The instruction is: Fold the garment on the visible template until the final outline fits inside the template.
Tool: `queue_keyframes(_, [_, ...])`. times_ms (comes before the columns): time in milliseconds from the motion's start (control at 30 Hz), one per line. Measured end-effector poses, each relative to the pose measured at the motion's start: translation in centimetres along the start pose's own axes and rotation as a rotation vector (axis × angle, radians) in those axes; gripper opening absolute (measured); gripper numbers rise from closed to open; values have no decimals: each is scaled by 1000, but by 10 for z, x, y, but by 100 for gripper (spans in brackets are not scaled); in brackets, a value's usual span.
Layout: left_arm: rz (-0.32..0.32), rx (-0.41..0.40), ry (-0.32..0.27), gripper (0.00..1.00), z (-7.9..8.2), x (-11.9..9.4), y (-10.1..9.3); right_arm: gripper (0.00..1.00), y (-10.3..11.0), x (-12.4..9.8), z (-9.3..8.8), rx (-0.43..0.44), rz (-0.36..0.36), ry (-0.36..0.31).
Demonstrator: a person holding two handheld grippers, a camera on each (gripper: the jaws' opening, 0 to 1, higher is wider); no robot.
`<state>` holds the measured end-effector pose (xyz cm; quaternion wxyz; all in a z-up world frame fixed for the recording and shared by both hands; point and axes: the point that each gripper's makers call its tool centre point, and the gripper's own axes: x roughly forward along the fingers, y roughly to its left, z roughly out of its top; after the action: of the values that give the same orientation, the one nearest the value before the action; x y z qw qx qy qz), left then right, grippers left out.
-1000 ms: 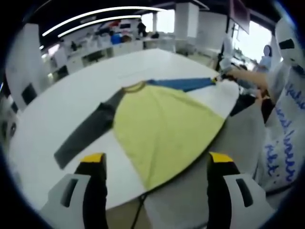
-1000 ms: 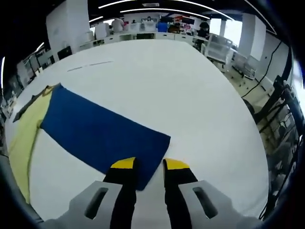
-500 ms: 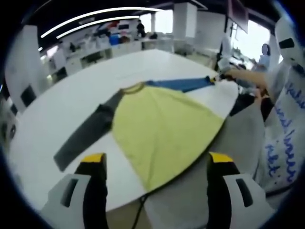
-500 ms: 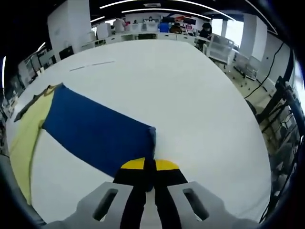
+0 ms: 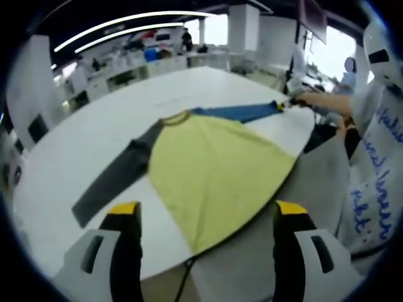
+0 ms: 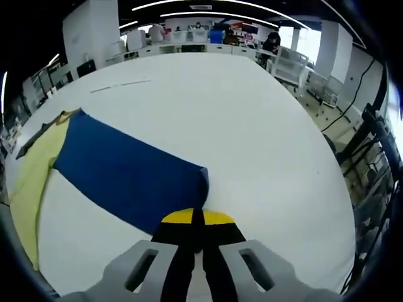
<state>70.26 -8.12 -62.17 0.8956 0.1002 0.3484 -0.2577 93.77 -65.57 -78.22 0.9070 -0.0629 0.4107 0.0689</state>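
Note:
A long-sleeved shirt lies spread on a white table (image 5: 94, 132). Its body (image 5: 214, 170) is yellow, one sleeve (image 5: 116, 176) is dark grey and the other sleeve (image 5: 242, 112) is blue. My left gripper (image 5: 204, 214) hangs open above the table's near edge, short of the shirt's hem, with nothing between its fingers. In the right gripper view the blue sleeve (image 6: 119, 170) runs from the yellow body (image 6: 28, 182) toward me. My right gripper (image 6: 194, 219) is shut on the blue sleeve's cuff end. The right gripper (image 5: 291, 100) also appears in the left gripper view at the sleeve's tip.
A person in white clothing (image 5: 378, 145) stands at the right of the left gripper view. Desks and shelves (image 5: 138, 60) line the far wall. A thin line (image 6: 119, 86) is marked on the table beyond the sleeve. Racks and cables (image 6: 371, 151) stand past the table's right edge.
One second ago my right gripper stood open around the blue cuff; it has since shut on it, and the cuff edge is slightly bunched. The left gripper has not moved.

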Motion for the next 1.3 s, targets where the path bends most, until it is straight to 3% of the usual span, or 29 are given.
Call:
queue_keyframes(133, [1, 3, -6, 82, 0, -1, 0, 2, 6, -7, 19, 91, 23, -73])
queue_keyframes(567, [-2, 18, -35, 81, 2, -4, -2, 2, 26, -36, 51, 66, 80, -136])
queue_keyframes(967, [0, 38, -41, 84, -2, -9, -4, 2, 76, -64, 109, 11, 189, -250])
queue_keyframes(1300, [23, 38, -60, 84, -3, -18, 1, 2, 118, -75, 145, -50, 254, -307])
